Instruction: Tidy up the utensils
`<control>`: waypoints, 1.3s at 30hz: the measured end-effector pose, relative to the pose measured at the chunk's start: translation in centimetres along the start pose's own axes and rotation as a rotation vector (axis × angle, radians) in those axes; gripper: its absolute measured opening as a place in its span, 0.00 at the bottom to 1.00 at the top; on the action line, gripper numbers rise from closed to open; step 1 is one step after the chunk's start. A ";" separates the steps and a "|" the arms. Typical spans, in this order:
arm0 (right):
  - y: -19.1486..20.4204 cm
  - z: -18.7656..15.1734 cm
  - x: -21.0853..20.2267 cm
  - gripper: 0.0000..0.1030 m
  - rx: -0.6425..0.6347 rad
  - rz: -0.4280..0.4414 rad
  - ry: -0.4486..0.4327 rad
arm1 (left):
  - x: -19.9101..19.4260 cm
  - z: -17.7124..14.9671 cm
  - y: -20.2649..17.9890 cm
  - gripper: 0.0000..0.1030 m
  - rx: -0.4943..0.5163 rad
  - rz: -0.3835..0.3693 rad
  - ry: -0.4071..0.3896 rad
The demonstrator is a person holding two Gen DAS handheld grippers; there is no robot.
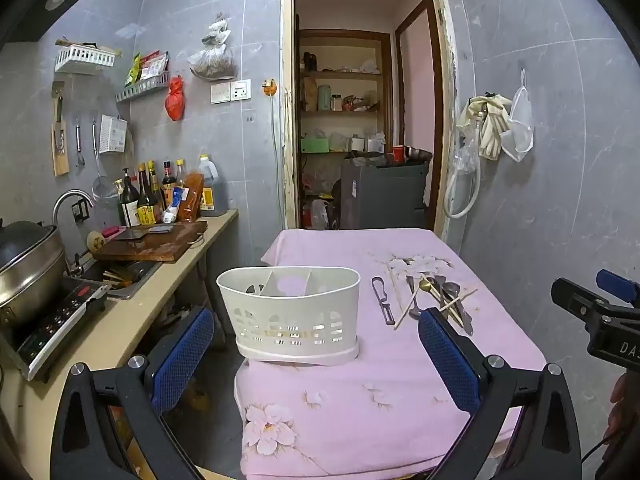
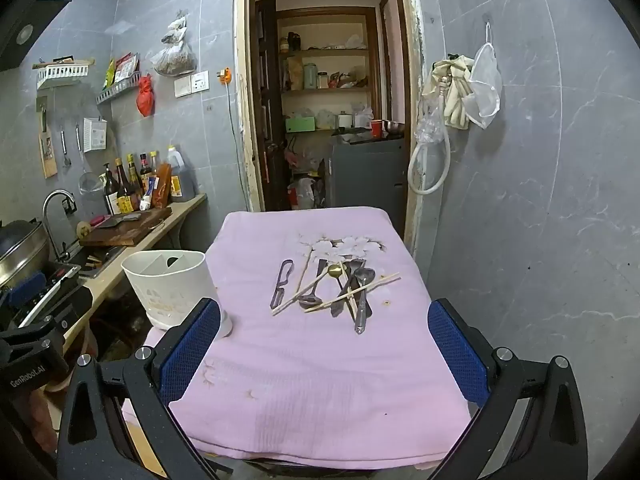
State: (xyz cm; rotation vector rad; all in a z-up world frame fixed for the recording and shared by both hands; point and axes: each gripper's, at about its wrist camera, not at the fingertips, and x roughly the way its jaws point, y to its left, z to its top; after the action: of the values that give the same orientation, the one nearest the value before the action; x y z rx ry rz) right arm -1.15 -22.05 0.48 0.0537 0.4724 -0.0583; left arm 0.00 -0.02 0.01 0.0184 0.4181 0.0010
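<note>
A white slotted utensil holder (image 1: 294, 312) with three compartments stands on the left part of the pink cloth-covered table (image 1: 380, 400); it looks empty. It also shows at the table's left edge in the right wrist view (image 2: 168, 288). A pile of utensils (image 2: 340, 288) lies mid-table: metal spoons, wooden chopsticks (image 2: 352, 293), a gold spoon (image 2: 334, 271) and a peeler (image 2: 282, 282). The pile sits right of the holder in the left wrist view (image 1: 432, 296). My left gripper (image 1: 316, 356) is open and empty before the holder. My right gripper (image 2: 324, 344) is open and empty, short of the pile.
A kitchen counter (image 1: 160, 280) runs along the left with a pot (image 1: 28, 264), induction cooker, sink, cutting board (image 1: 152, 242) and sauce bottles. A doorway (image 1: 360, 120) opens behind the table. A grey wall with hanging gloves and hose stands at right.
</note>
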 end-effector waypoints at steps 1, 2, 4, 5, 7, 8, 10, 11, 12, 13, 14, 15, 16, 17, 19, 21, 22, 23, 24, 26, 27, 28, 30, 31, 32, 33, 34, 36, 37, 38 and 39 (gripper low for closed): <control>0.0 0.0 0.0 0.99 0.001 0.001 -0.003 | 0.0 0.0 0.0 1.00 0.001 0.000 -0.002; 0.0 0.0 0.0 0.99 0.000 0.002 -0.003 | 0.0 0.0 0.0 1.00 0.001 0.001 -0.002; 0.0 0.1 0.0 0.99 0.002 0.002 -0.002 | 0.0 0.0 0.0 1.00 -0.001 0.001 0.001; 0.0 0.1 0.0 0.99 0.003 0.003 0.000 | 0.0 0.0 0.0 1.00 -0.001 0.000 0.002; 0.0 0.1 -0.1 0.99 0.005 0.005 0.002 | 0.0 0.0 0.0 1.00 -0.004 -0.001 0.004; 0.0 0.1 -0.1 0.99 0.006 0.005 0.004 | 0.1 -0.1 -0.1 1.00 -0.006 -0.002 0.006; -0.3 -0.4 0.2 0.99 0.006 0.005 0.004 | 0.3 -0.7 0.7 1.00 -0.007 -0.004 0.008; -0.3 -0.4 0.2 0.99 0.007 0.005 0.004 | 0.3 -0.9 0.8 1.00 -0.007 -0.004 0.008; -0.3 -0.5 0.2 0.99 0.008 0.005 0.003 | 0.3 -0.9 0.7 1.00 -0.010 -0.005 0.009; -0.2 -0.5 0.1 0.99 0.008 0.003 0.002 | 0.3 -1.0 0.7 1.00 -0.009 -0.005 0.007; -0.2 -0.5 0.1 0.99 0.007 0.002 0.001 | 0.3 -0.8 0.5 1.00 -0.010 -0.003 0.009; -0.4 -0.2 0.3 0.99 0.007 0.009 0.005 | 0.3 -0.8 0.4 1.00 -0.008 -0.002 0.007; -0.5 -0.3 0.3 0.99 0.006 0.009 0.004 | 0.3 -0.9 0.2 1.00 -0.006 -0.001 0.005; -0.5 -0.3 0.3 0.99 0.005 0.009 0.003 | 0.3 -0.9 0.2 1.00 -0.006 -0.001 0.006; -0.5 -0.3 0.2 0.99 0.006 0.009 0.004 | 0.3 -0.8 -0.1 1.00 -0.003 0.000 0.005; -0.4 -0.4 0.3 0.99 0.008 0.011 0.006 | 0.2 -0.7 -0.1 1.00 -0.004 0.000 0.006; -0.4 -0.4 0.3 0.99 0.007 0.011 0.006 | 0.2 -0.6 0.0 1.00 -0.005 -0.001 0.006; -0.4 -0.4 0.3 0.99 0.007 0.011 0.006 | 0.2 -0.7 -0.1 1.00 -0.005 0.001 0.006; -0.4 -0.4 0.3 0.99 0.008 0.011 0.006 | 0.2 -0.6 -0.1 1.00 -0.004 0.001 0.007; -0.4 -0.4 0.2 0.99 0.008 0.012 0.006 | 0.1 -0.5 -0.1 1.00 -0.006 -0.002 0.008; -0.3 -0.3 0.2 0.99 0.007 0.010 0.006 | 0.1 -0.5 -0.1 1.00 -0.006 -0.002 0.007; -0.3 -0.4 0.2 0.99 0.007 0.011 0.006 | 0.1 -0.5 -0.1 1.00 -0.005 -0.001 0.006; -0.3 -0.3 0.2 0.99 0.008 0.010 0.007 | 0.1 -0.5 -0.1 1.00 -0.006 -0.003 0.006; -0.3 -0.4 0.2 0.99 0.008 0.010 0.008 | 0.0 -0.6 -0.1 1.00 -0.006 -0.003 0.007; -0.4 -0.4 0.2 0.99 0.008 0.011 0.007 | 0.1 -0.5 -0.1 1.00 -0.007 -0.003 0.007; -0.3 -0.4 0.3 0.99 0.007 0.010 0.007 | 0.1 -0.5 -0.1 1.00 -0.007 -0.001 0.007; -0.3 -0.3 0.3 0.99 0.007 0.010 0.008 | 0.1 -0.5 -0.1 1.00 -0.007 -0.002 0.007; -0.3 -0.3 0.3 0.99 0.008 0.011 0.008 | 0.1 -0.6 -0.2 1.00 -0.007 -0.003 0.007; -0.4 -0.4 0.3 0.99 0.008 0.011 0.008 | 0.1 -0.5 -0.1 1.00 -0.007 -0.003 0.008; -0.3 -0.3 0.3 0.99 0.008 0.010 0.009 | 0.1 -0.5 -0.2 1.00 -0.007 -0.003 0.008; -0.4 -0.4 0.3 0.99 0.008 0.010 0.009 | 0.1 -0.5 -0.2 1.00 -0.006 -0.003 0.009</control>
State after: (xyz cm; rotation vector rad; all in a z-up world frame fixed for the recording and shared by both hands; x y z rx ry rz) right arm -1.09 -22.39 0.02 0.0642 0.4806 -0.0499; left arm -0.17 -0.21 -0.52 0.0114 0.4268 -0.0002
